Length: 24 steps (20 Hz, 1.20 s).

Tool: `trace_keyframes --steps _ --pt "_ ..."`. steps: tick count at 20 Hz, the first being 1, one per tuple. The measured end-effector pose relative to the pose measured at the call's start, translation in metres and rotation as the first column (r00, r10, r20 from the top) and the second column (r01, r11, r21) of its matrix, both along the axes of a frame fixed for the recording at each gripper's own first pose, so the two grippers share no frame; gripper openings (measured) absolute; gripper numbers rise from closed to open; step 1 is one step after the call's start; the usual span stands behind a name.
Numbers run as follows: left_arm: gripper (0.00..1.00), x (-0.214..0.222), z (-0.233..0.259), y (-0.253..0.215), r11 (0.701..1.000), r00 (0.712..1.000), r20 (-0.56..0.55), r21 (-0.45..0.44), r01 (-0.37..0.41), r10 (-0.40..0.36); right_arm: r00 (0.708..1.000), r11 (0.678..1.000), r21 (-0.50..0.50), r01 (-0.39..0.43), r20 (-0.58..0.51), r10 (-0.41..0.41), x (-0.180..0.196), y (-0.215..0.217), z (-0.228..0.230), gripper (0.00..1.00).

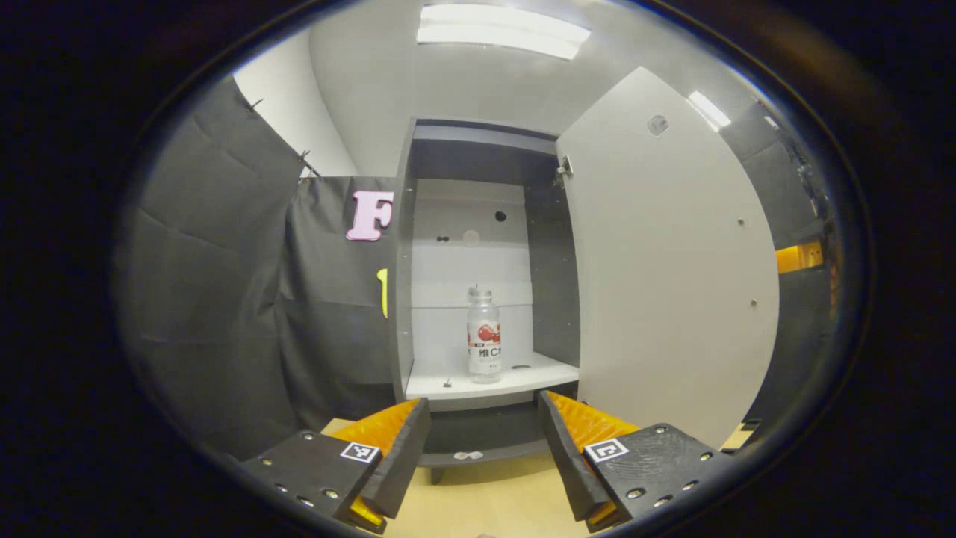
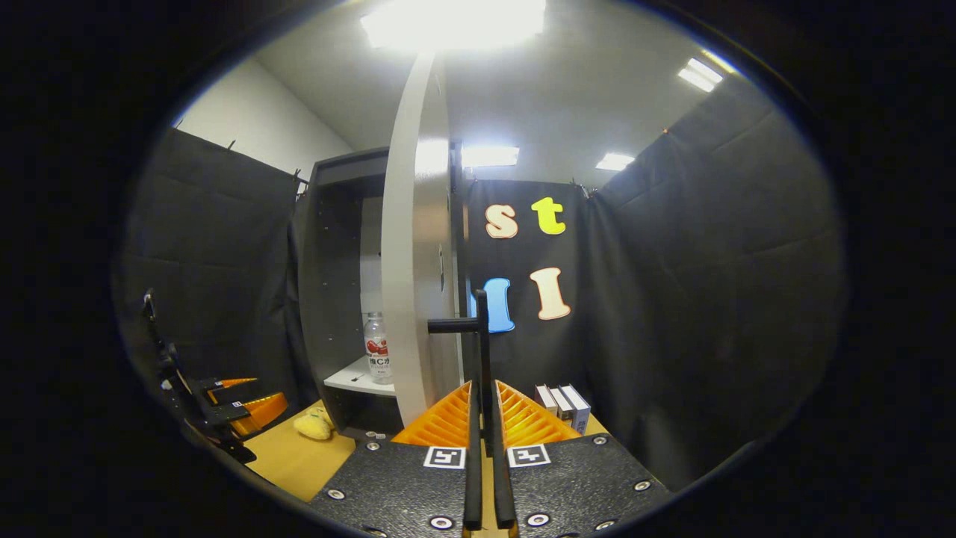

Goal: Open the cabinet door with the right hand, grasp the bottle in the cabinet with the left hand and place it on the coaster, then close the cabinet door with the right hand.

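While the right gripper (image 2: 485, 418) pinches the door handle (image 2: 478, 336), keep the cabinet door (image 1: 672, 261) wide. Reach the left gripper (image 1: 484, 441), spread apart, straight to the bottle (image 1: 484, 336) near the shelf's (image 1: 523, 379) front edge.

cabinet (image 1: 478, 246) mouth open | door (image 1: 665, 261) swung right | bottle (image 1: 484, 336) unobstructed

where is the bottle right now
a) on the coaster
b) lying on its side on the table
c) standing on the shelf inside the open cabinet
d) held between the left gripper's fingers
c: the bottle stands upright on the cabinet's shelf behind the open door, while the left gripper is open, short of it, and the right gripper is shut on the door handle.
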State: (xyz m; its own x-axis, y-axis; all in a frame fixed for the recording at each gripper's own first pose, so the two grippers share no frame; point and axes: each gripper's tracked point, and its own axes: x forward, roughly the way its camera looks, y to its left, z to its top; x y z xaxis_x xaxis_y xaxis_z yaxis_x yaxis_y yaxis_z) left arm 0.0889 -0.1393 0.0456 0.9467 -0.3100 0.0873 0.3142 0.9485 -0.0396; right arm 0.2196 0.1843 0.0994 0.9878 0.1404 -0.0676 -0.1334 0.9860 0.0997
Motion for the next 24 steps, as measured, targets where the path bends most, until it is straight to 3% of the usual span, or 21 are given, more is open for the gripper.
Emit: trace_keyframes --steps 2,5,6,8,9,12,14,19,24 --pt "0.84 0.017 0.007 -0.010 1.000 1.000 0.009 -0.005 0.017 -0.017 1.000 1.000 0.022 -0.006 -0.001 0.006 -0.002 0.001 -0.001 0.06" --pt "0.88 0.044 0.015 -0.026 0.999 0.999 0.017 -0.015 0.051 -0.051 0.998 0.999 -0.006 0.053 0.016 -0.053 -0.006 -0.015 -0.002 0.26" --pt "0.84 0.055 0.018 -0.031 0.998 0.998 0.021 -0.021 0.062 -0.062 0.997 0.997 -0.025 0.080 0.020 -0.079 -0.006 -0.023 -0.002 0.36" --pt "0.84 0.080 0.023 -0.040 0.997 0.997 0.031 -0.029 0.074 -0.073 0.987 0.983 -0.084 0.161 0.019 -0.160 -0.008 -0.046 -0.006 0.72" --pt "0.84 0.094 0.026 -0.046 0.996 0.996 0.034 -0.032 0.083 -0.082 0.979 0.973 -0.114 0.203 0.014 -0.203 -0.011 -0.057 -0.008 0.95" --pt "0.88 0.132 0.026 -0.066 0.990 0.991 0.023 -0.045 0.133 -0.132 0.962 0.953 -0.146 0.266 -0.014 -0.271 -0.025 -0.072 -0.014 0.95" --pt "0.83 0.162 0.017 -0.076 0.989 0.990 -0.008 -0.049 0.142 -0.143 0.953 0.944 -0.152 0.293 -0.036 -0.301 -0.030 -0.079 -0.019 0.95" --pt "0.87 0.230 0.007 -0.080 0.996 0.996 -0.010 -0.031 0.084 -0.085 0.917 0.910 -0.174 0.377 -0.065 -0.393 -0.047 -0.099 -0.026 0.95" --pt "0.83 0.280 -0.010 -0.089 0.998 0.997 -0.056 -0.030 0.058 -0.059 0.885 0.883 -0.188 0.429 -0.110 -0.453 -0.062 -0.110 -0.035 0.95"
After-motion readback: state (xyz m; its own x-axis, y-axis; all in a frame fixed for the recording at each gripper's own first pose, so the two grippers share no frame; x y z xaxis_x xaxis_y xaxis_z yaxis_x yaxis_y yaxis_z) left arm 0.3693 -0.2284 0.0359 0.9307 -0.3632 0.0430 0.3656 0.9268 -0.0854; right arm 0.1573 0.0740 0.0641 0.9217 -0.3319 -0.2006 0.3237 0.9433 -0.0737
